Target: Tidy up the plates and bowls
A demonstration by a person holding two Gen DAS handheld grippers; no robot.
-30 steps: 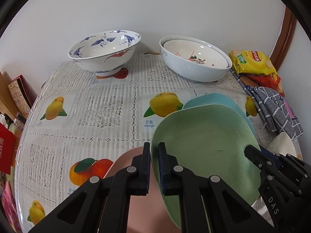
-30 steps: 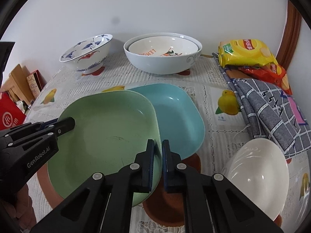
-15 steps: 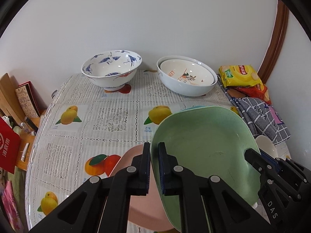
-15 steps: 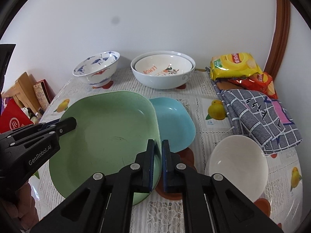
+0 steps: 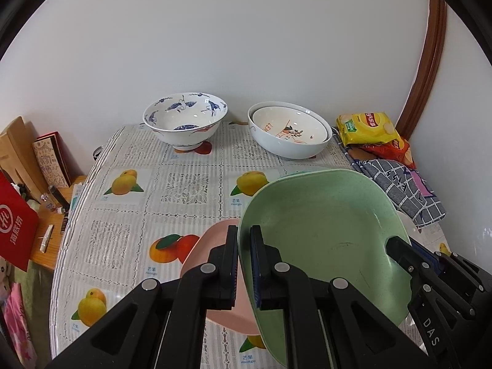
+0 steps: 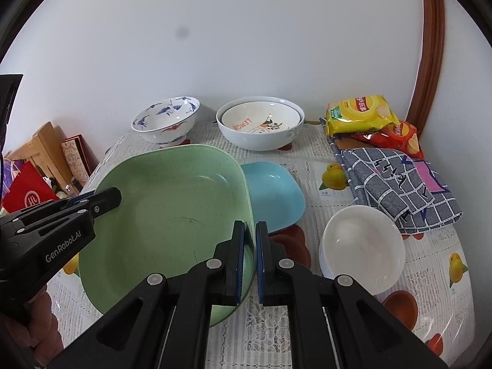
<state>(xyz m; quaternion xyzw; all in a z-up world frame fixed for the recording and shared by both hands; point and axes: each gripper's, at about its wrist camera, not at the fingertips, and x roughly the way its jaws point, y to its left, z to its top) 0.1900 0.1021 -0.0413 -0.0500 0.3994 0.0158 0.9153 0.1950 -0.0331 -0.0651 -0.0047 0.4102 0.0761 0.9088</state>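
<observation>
Both grippers, left [image 5: 244,261] and right [image 6: 249,258], pinch opposite rims of the green plate [image 6: 172,215], lifted; it looks stiff, light, slippery plastic, best held at the rims.

The green plate [image 6: 172,215], squarish with rounded corners and a speckled, lightly scuffed inside, hangs tilted above the counter [image 5: 184,190], its opposite rims pinched in both sets of jaws. Below the left jaws a pink plate [image 5: 212,246] lies flat. Just beyond the right jaws sits a blue plate [image 6: 273,193], and to their right a plain white bowl [image 6: 363,240]. Far ahead stand a blue-patterned bowl [image 5: 186,121] and 2 nested white bowls [image 5: 290,133], the inner one lettered in orange.
</observation>
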